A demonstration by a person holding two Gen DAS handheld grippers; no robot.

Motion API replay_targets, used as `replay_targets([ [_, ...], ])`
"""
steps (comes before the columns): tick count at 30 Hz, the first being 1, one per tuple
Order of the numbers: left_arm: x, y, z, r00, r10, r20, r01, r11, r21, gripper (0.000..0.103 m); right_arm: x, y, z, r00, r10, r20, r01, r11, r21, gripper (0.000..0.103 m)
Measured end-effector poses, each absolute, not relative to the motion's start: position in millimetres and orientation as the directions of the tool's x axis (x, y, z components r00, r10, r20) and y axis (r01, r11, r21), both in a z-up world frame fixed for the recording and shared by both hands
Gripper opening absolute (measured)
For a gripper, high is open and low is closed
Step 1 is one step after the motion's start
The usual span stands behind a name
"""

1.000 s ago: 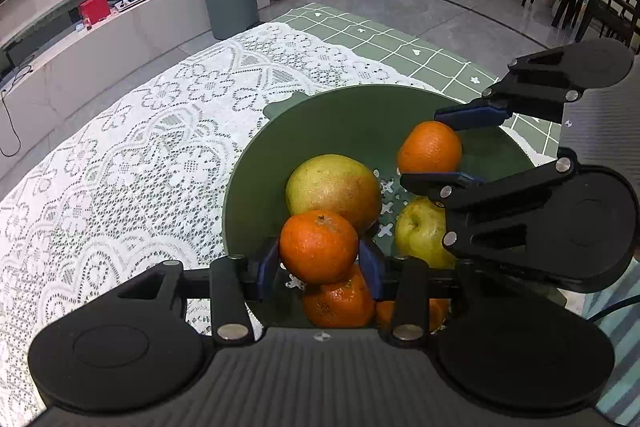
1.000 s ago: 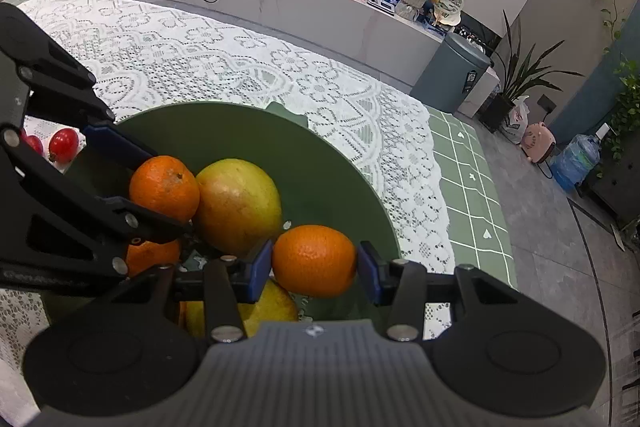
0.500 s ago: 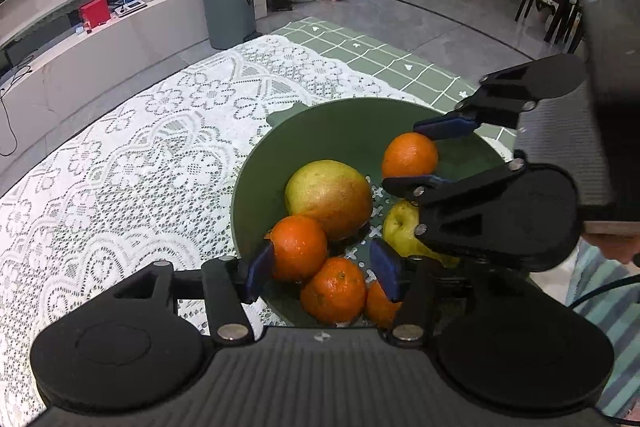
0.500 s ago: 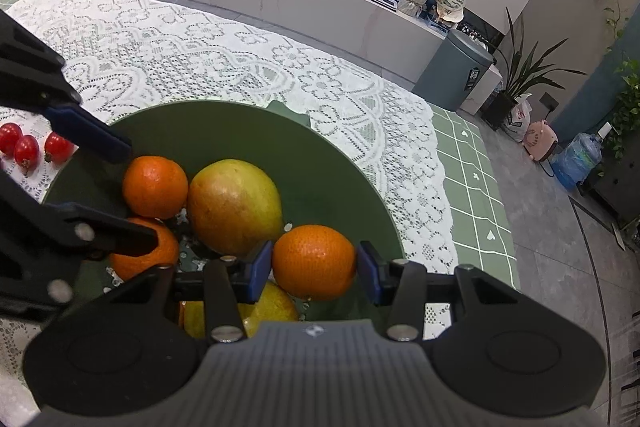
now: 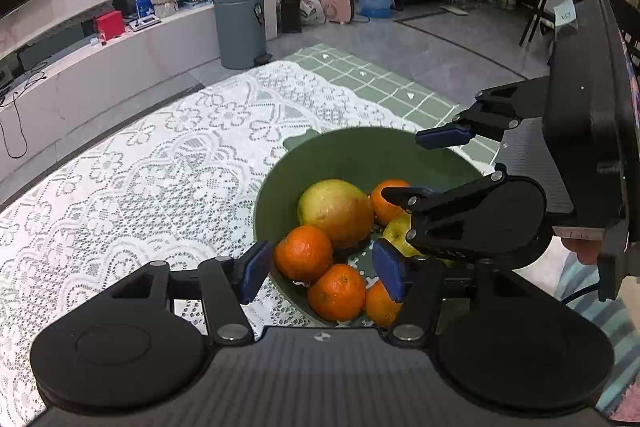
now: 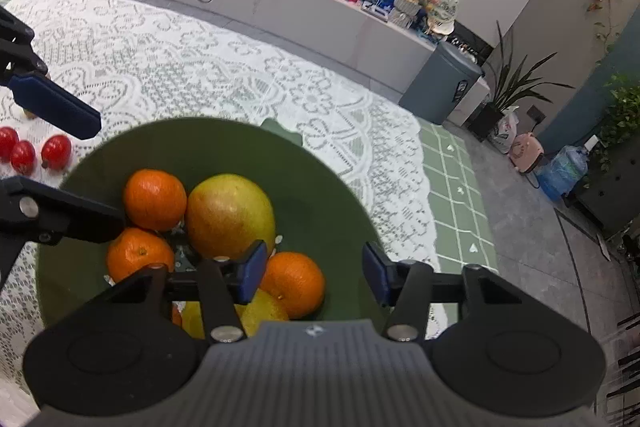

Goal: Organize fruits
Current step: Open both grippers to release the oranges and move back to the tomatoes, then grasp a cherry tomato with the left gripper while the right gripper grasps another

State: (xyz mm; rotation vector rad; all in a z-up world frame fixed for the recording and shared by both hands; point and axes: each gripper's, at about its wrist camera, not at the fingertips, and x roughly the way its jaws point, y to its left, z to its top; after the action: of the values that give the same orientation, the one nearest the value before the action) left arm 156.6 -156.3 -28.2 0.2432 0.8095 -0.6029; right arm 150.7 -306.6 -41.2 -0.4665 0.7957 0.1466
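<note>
Released since a second ago: two oranges, one from each gripper, both lying now in the green bowl [image 5: 360, 151]. Left gripper [image 5: 320, 269] drawn up and back from the fruit, jaws just opened, blue pads standing apart with nothing pressed between them; orange [image 5: 303, 253] once clamped there resting loose against the bowl's near-left wall, touching the big yellow-green mango-like fruit [image 5: 335, 213] behind it. Right gripper [image 6: 316, 273] hardly shifted, jaws likewise just opened, pads apart; orange [image 6: 294, 285] formerly gripped sitting low between them but clear of both pads, leaning on a yellow fruit [image 6: 264, 313] beneath. Also in the bowl from the right wrist view: two more oranges [image 6: 154, 199] [image 6: 138, 255] at the left of the big fruit, one above the other in the picture. Bowl standing on a white lace tablecloth [image 5: 140, 167] over green checked cloth. Three red cherry tomatoes [image 6: 56, 151] lying on the lace just left of the bowl, outside it. Seen from the left wrist, right gripper's black fingers reaching over the bowl's right side. As for writing: small label on the grey bin [image 5: 240, 25] too blurred to read; paper note at the upper right of the left wrist view with marks too faint to make out; no brand legible anywhere.
</note>
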Motion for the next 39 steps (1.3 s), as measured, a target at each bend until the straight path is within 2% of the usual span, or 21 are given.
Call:
replay_targets([
  [3,153,-150,-23,0.553,-0.417,-0.721,0.58,0.814,-0.027,0.069,145,-306,-31,0.717,-0.046,-0.695,-0.277,0.897,-0.345,0.061],
  [14,142,-111,-11,0.641,-0.381,-0.666,0.474,0.879,-0.046,0.069,121,-291,-3,0.754,0.0,-0.657,-0.188,0.958,-0.217,0.076],
  [23,131,-70,-12,0.705,-0.299,-0.643,0.362,0.931,-0.037,0.069,103,-273,2,0.763,0.024,-0.646,-0.11,0.99,-0.093,0.078],
  [28,123,-46,-17,0.718,-0.252,-0.648,0.293,0.955,-0.047,0.069,91,-252,0,0.767,0.068,-0.638,-0.135,0.989,-0.057,0.083],
  [36,107,-14,-26,0.728,-0.191,-0.659,0.217,0.975,-0.043,0.069,70,-210,-12,0.75,0.176,-0.637,-0.236,0.972,-0.008,0.084],
  [39,102,-4,-31,0.723,-0.166,-0.67,0.188,0.981,-0.04,0.069,65,-196,-17,0.736,0.218,-0.641,-0.283,0.959,0.001,0.09],
])
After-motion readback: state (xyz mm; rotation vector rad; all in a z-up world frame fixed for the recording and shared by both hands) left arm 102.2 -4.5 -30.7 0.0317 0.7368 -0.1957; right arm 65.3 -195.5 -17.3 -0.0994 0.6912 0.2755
